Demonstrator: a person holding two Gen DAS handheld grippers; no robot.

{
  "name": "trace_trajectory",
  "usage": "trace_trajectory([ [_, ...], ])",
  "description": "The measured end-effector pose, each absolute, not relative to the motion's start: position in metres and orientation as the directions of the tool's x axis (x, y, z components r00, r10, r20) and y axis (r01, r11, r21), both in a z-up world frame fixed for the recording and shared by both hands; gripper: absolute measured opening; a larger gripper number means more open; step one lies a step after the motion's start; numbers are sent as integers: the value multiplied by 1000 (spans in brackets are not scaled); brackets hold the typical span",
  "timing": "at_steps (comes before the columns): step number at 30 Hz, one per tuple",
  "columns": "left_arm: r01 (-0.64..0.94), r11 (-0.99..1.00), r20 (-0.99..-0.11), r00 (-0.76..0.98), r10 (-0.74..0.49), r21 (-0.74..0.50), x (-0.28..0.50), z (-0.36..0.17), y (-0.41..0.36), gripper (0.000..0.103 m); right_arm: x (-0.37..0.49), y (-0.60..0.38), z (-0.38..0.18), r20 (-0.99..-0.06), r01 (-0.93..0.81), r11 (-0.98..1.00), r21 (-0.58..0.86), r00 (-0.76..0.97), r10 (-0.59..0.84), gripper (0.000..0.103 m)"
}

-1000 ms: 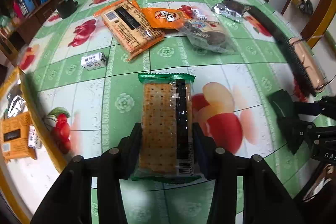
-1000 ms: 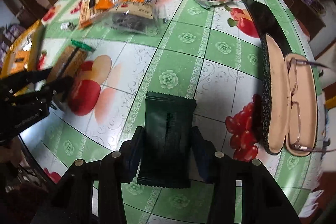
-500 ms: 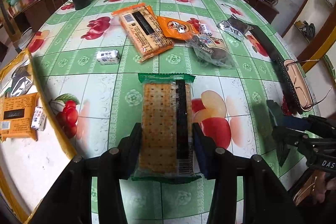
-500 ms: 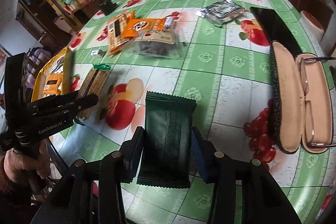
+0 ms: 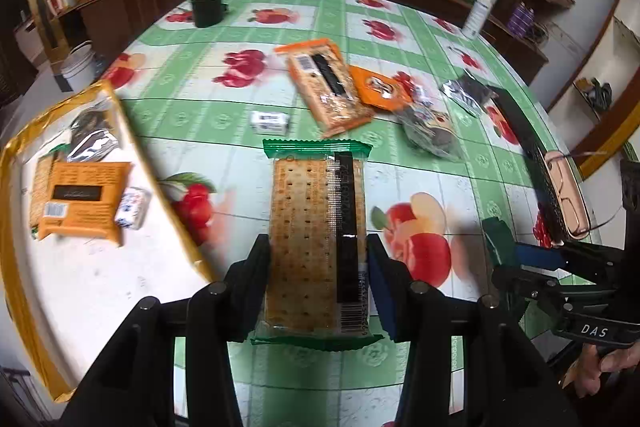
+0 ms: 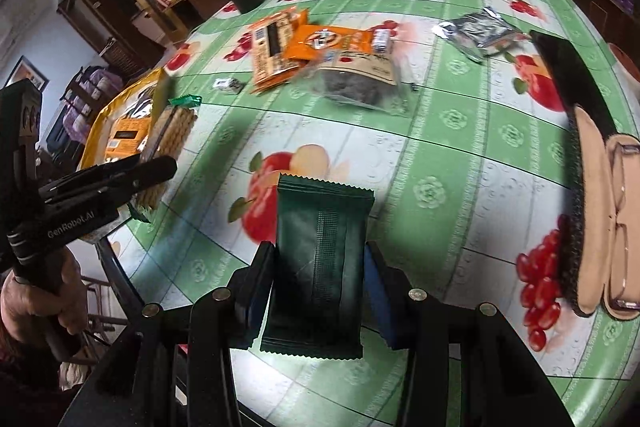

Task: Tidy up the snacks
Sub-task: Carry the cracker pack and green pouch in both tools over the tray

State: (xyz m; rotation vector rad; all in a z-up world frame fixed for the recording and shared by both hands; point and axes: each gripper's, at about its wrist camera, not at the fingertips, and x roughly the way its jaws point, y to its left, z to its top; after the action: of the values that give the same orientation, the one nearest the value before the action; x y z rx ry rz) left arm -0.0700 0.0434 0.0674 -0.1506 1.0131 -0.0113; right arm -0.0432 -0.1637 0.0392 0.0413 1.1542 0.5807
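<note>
Black left gripper (image 5: pixel 318 259), round screws; right gripper (image 6: pixel 318 277), blue-padded jaws

The tabletop (image 5: pixel 248 147) wears a glossy green-and-white checked cloth printed with apples, cherries and other red fruit. Toward its middle lie several snacks close together: a long orange cracker pack (image 5: pixel 326 87), a smaller orange packet (image 5: pixel 380 89) overlapping its end, and a clear bag of dark pieces (image 5: pixel 430 131) just beside those. A small white wrapped sweet (image 5: pixel 270 121) sits apart from them. Farther over lies a crumpled silver foil packet (image 6: pixel 478 33). Along one edge rests an open glasses case (image 6: pixel 600 187) with spectacles in it. At the far side stand a dark round container (image 5: pixel 207 10) and a white bottle (image 5: pixel 478 13). A yellow-rimmed tray (image 5: pixel 120 115) sits at the opposite edge.
</note>
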Motion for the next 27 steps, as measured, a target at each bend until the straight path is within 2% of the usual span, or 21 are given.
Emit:
trace_trajectory([
  [27, -322, 929, -803, 594, 51, -179, -120, 88, 149, 46, -40, -83, 57, -830, -565, 757, 328, 209, 516, 48],
])
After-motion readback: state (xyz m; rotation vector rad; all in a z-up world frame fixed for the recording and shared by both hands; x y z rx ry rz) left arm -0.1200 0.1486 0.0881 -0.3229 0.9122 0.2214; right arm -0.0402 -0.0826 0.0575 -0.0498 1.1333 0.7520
